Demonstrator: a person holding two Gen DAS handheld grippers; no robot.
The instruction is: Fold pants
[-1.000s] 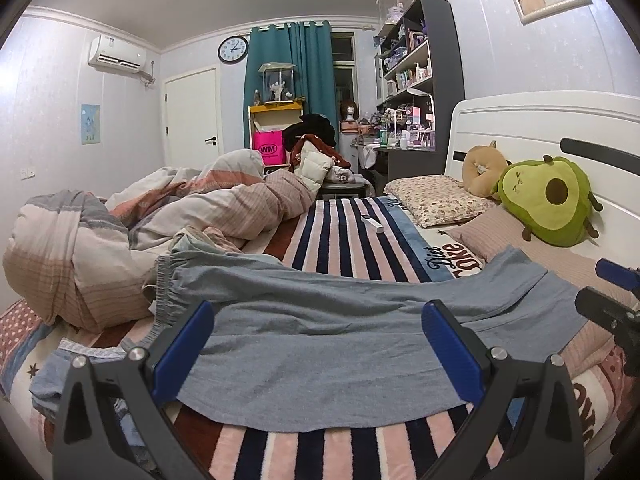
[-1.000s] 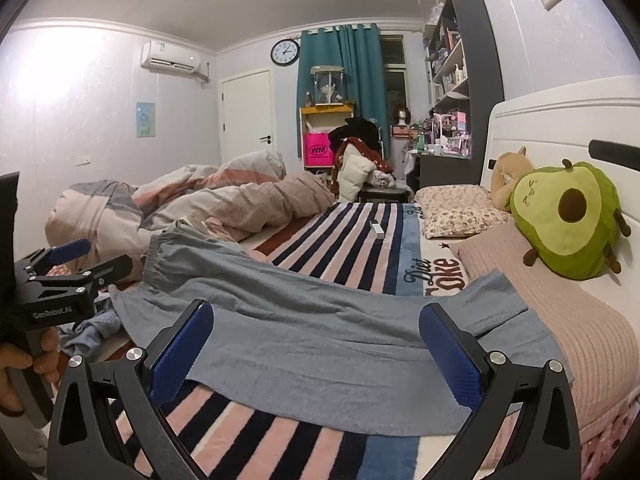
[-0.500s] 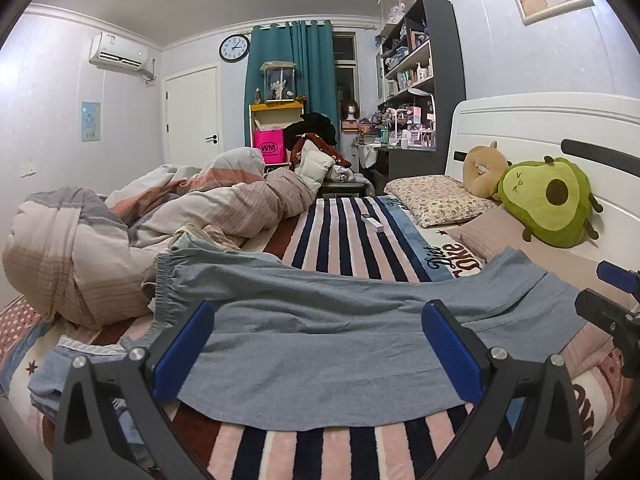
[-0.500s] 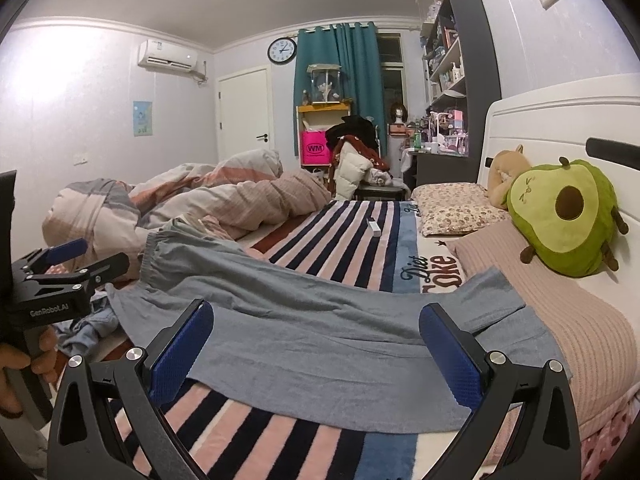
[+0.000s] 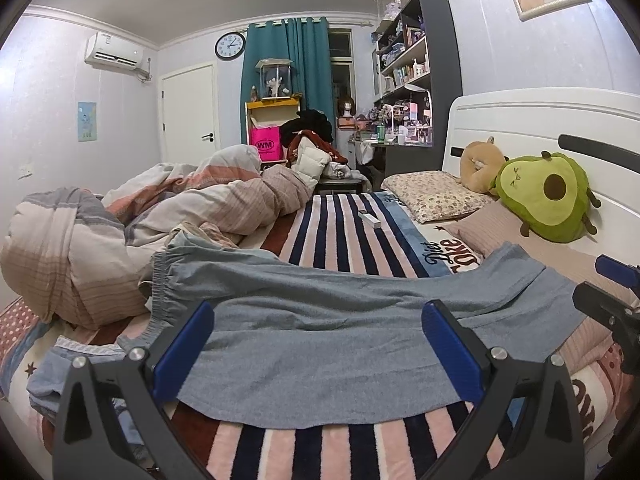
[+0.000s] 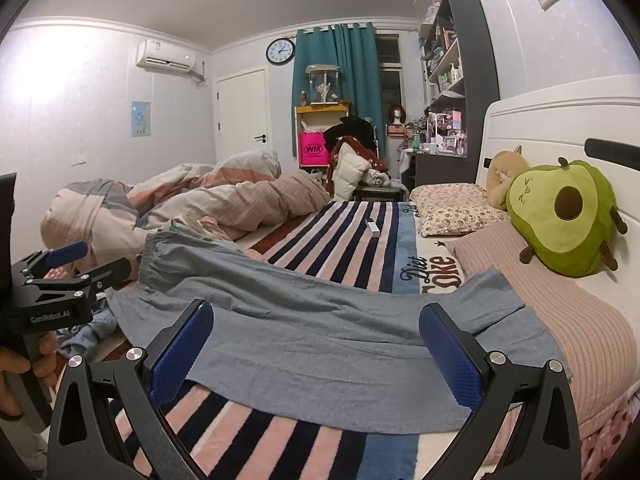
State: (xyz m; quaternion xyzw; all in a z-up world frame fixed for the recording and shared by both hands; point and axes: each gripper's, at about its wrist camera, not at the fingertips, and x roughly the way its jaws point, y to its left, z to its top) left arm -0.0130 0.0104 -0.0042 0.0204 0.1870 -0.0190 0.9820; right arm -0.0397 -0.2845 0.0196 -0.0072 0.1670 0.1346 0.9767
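Note:
Grey-blue pants (image 5: pixel 320 332) lie spread flat across the striped blanket (image 5: pixel 340 232) on the bed, waistband at the left, leg ends at the right; they also show in the right wrist view (image 6: pixel 320 344). My left gripper (image 5: pixel 318 350) is open and empty, hovering just in front of the pants' near edge. My right gripper (image 6: pixel 316 354) is open and empty, above the near edge of the legs. Each gripper shows in the other's view, the right one (image 5: pixel 612 300) at the far right and the left one (image 6: pixel 68 272) at the far left, held by a hand.
A crumpled striped duvet (image 5: pixel 132 224) fills the left side of the bed. Pillows (image 5: pixel 436 200), an avocado plush (image 5: pixel 548 196) and the white headboard (image 5: pixel 540 120) are at the right. A small white box (image 5: pixel 370 218) lies on the blanket. Other blue cloth (image 5: pixel 76 372) lies at the near left.
Both grippers have drifted slightly, so the views shifted a little. The pants have not moved and both grippers stay open.

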